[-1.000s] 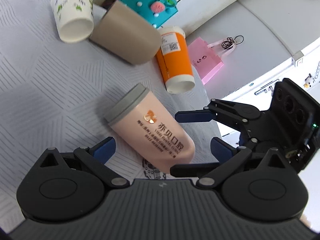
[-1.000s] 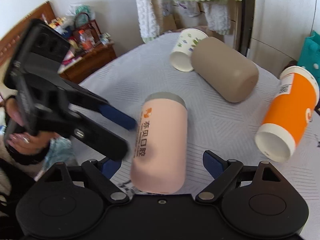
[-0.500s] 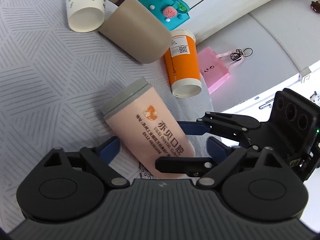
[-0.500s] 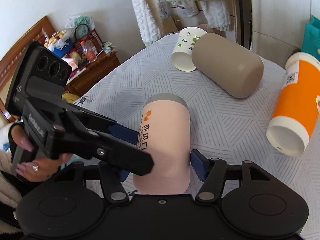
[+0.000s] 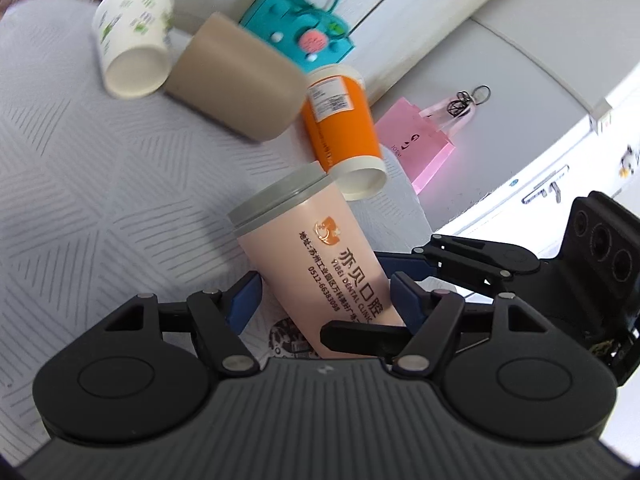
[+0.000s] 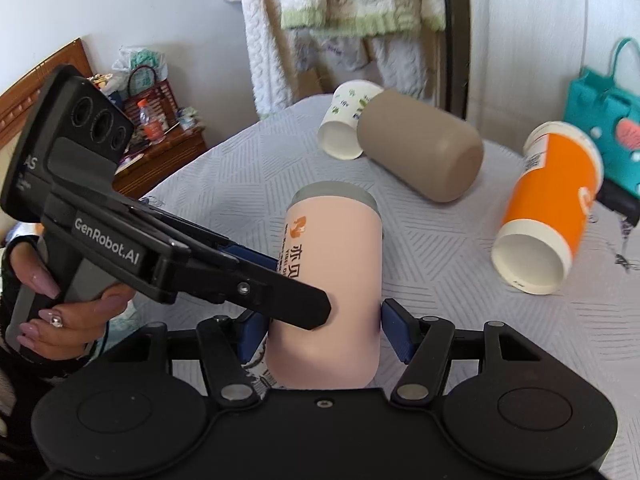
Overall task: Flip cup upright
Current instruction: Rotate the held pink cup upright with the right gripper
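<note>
Beyond both tongs, a white paper cup (image 5: 132,52) with green prints, a matte taupe cup (image 5: 240,80) and a glossy orange cup (image 5: 340,120) lie tipped over on the grey cloth (image 5: 80,184), which is ribbed in slanted stripe patches. The white and taupe cups touch; the orange one lies just beside the pink cup's grey end. A teal bag (image 5: 304,36) and a pink bag (image 5: 420,144) sit farther off.

The pink cup (image 6: 332,280), a smooth tapered cylinder with a grey band and orange print, lies tilted between the right tongs (image 6: 320,336), whose blue pads press its sides. The left tongs (image 5: 320,304) straddle it too, crossing the right ones; whether they grip it I cannot tell.
</note>
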Action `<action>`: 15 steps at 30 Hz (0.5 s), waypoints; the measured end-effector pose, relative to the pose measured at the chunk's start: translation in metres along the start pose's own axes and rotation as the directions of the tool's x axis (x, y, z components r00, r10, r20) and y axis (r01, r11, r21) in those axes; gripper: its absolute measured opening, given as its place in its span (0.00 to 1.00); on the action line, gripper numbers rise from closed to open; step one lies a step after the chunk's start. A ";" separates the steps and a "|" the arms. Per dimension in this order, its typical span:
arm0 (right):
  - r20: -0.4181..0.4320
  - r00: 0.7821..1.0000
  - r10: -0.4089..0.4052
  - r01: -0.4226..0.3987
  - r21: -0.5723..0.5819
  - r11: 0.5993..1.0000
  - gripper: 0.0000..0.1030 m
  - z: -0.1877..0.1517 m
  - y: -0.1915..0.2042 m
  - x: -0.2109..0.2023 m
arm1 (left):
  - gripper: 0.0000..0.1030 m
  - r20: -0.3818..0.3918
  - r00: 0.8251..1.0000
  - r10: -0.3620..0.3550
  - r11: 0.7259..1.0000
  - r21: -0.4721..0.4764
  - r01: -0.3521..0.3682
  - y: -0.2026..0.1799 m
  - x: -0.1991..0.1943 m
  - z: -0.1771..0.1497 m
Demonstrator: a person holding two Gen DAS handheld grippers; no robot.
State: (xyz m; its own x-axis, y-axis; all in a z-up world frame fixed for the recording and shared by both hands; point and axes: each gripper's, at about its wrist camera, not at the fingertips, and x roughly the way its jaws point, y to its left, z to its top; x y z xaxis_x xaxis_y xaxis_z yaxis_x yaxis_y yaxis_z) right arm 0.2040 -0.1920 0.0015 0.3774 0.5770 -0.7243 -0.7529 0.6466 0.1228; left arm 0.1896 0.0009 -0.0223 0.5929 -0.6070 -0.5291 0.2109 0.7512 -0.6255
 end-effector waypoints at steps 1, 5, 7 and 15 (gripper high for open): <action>0.017 1.000 -0.014 0.014 -0.012 1.000 0.65 -0.002 0.002 -0.002 | 0.67 0.016 1.000 0.005 1.000 0.028 -0.006 -0.004 -0.001 -0.002; 0.096 0.993 -0.069 0.075 -0.051 0.996 0.65 -0.011 0.007 -0.007 | 0.65 0.103 0.994 0.020 0.994 0.104 -0.031 -0.016 -0.003 -0.007; 0.151 0.983 -0.107 0.117 -0.060 0.991 0.65 -0.017 0.012 -0.011 | 0.65 0.136 0.991 0.022 0.988 0.146 -0.041 -0.022 -0.004 -0.007; 0.325 0.915 -0.239 0.297 -0.140 0.945 0.65 -0.027 0.022 0.000 | 0.60 0.245 0.969 0.030 0.955 0.278 -0.099 -0.029 -0.006 0.003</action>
State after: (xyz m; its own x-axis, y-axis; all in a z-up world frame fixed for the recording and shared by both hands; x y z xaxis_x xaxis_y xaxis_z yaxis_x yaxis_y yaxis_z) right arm 0.1727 -0.1912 -0.0137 0.7008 0.5355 -0.4714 -0.6746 0.7124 -0.1935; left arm 0.1825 -0.0165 0.0012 0.7712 -0.5026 -0.3908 0.3588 0.8501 -0.3854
